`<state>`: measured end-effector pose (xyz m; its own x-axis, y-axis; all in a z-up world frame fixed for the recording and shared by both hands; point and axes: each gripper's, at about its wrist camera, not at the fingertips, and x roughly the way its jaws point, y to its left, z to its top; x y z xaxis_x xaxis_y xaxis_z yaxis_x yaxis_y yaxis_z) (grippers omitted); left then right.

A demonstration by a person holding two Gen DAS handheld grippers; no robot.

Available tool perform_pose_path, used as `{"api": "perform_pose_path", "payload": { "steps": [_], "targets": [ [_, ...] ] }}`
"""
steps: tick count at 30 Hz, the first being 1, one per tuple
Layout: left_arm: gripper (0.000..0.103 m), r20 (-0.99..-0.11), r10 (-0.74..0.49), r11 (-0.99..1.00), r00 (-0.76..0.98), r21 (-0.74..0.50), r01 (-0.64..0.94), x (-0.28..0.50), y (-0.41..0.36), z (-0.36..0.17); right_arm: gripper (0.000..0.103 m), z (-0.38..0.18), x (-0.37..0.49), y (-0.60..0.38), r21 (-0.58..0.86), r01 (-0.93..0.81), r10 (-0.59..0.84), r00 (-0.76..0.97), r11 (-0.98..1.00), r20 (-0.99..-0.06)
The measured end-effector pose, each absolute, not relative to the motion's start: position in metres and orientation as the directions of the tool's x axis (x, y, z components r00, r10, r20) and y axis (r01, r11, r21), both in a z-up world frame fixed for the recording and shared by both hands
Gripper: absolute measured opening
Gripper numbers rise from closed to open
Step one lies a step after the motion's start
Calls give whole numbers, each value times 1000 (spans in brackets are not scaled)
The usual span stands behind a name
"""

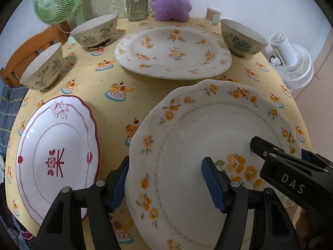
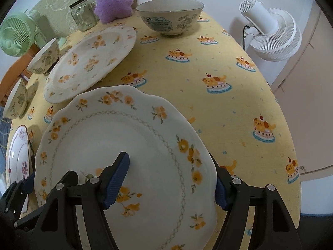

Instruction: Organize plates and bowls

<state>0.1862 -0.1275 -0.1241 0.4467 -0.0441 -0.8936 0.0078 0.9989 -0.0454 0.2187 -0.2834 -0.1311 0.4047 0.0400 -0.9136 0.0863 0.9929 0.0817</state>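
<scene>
Yellow cloth printed with little cake-and-puppy pictures covers the desk (image 1: 116, 112), which carries three plates and three bowls. At the back stand a green fan (image 1: 56, 2), a glass jar (image 1: 136, 5), a purple plush toy (image 1: 171, 0) and a tub of cotton swabs (image 1: 213, 15); a white fan (image 2: 270, 33) stands off the desk's right edge.

Nearest the cameras is a scalloped plate with orange flowers (image 1: 208, 125), and both grippers work at it from opposite sides. The left gripper (image 1: 164, 181) straddles the plate's left rim: one of its blue fingers (image 1: 212, 179) lies over the plate's face, the other sits outside and below the rim. The right gripper (image 2: 172, 181) straddles the right rim in the same way, with one finger over the face and one outside the edge. Both pairs of fingers stand apart; whether the pads actually press on the rim cannot be told from these views.

Left of that plate, well apart from it, lies a white plate with a red rim (image 1: 56, 154). Behind, towards the middle of the desk, lies a second orange-flowered plate (image 1: 172, 52). Two patterned bowls (image 1: 95, 31) (image 1: 41, 66) stand upright along the left side, and a third bowl (image 1: 242, 37) stands at the far right, just beside the cotton swabs.
</scene>
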Motion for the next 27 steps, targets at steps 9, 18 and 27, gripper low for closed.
{"api": "perform_pose_path", "payload": {
  "steps": [9, 18, 27],
  "targets": [
    [78, -893, -35, 996, 449, -66, -53, 180, -130, -121, 75, -124, 218, -285, 77, 15, 63, 431, 997, -900],
    [92, -851, -25, 999, 525, -32, -5, 180, -128, -87, 83, -88, 207, -286, 77, 10, 61, 504, 997, -861],
    [92, -809, -89, 996, 581, -69, 57, 180, -95, -51, 83, -40, 187, -260, 64, 58, 18, 586, 996, -810]
  ]
}}
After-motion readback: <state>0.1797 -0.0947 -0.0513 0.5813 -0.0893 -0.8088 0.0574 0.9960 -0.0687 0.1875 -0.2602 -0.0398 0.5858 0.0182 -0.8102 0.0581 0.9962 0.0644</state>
